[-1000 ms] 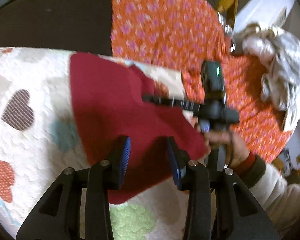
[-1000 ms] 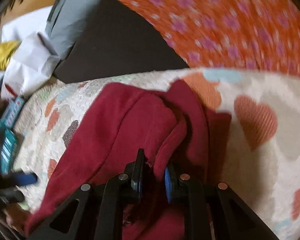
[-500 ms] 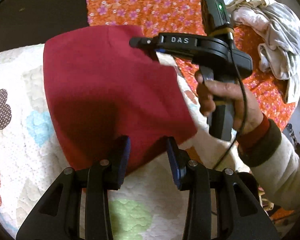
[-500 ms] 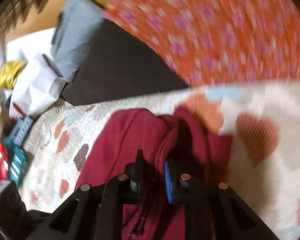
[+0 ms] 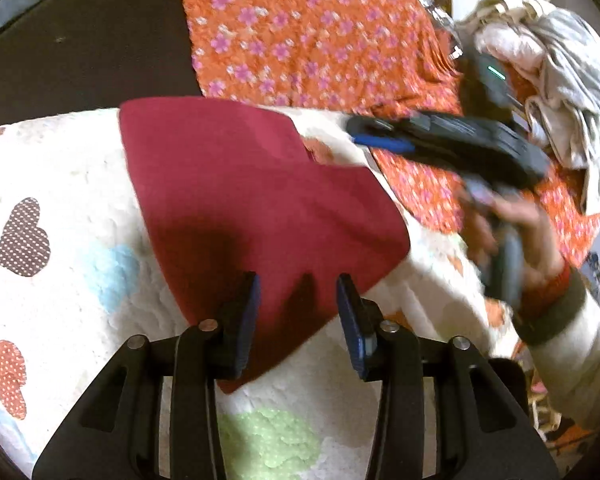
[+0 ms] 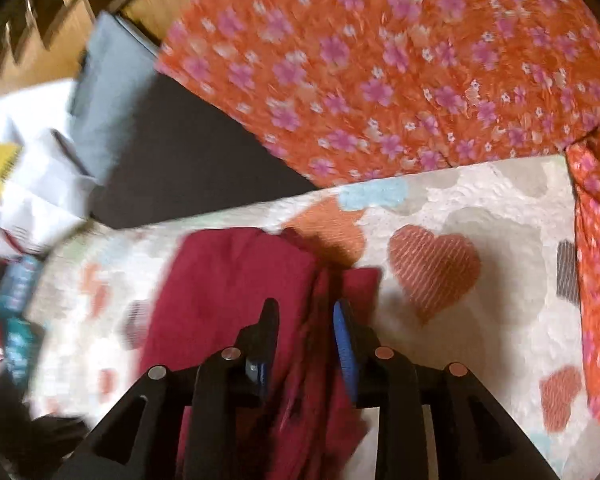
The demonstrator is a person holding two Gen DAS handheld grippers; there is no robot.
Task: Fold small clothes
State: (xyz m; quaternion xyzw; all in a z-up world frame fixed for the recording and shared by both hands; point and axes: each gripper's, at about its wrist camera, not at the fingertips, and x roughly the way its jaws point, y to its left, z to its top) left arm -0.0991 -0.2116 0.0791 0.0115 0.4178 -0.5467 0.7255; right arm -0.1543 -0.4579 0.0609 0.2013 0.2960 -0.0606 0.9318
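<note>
We judge fold just laid: dark red garment [image 5: 256, 200] lies folded flat on heart-print quilt [image 5: 56, 312]. Left gripper [image 5: 298, 312] over its near edge, jaws apart, nothing held. Right gripper [image 6: 306, 332] jaws apart astride bunched edge; half second ago clamped there, now released. Next: we regrip edge, fold again or smooth. Floral orange cloth [image 5: 300, 40] behind.

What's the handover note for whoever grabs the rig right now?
Left gripper: open, hovering over the near edge of the red garment, gripping nothing.
Right gripper: open, jaws either side of a bunched fold of the garment; blurred, seems in motion.
Garment lies on the heart quilt, one fold laid over.
Left: flatten the bunched side, finish folding. More clothes are piled at the far right.
</note>
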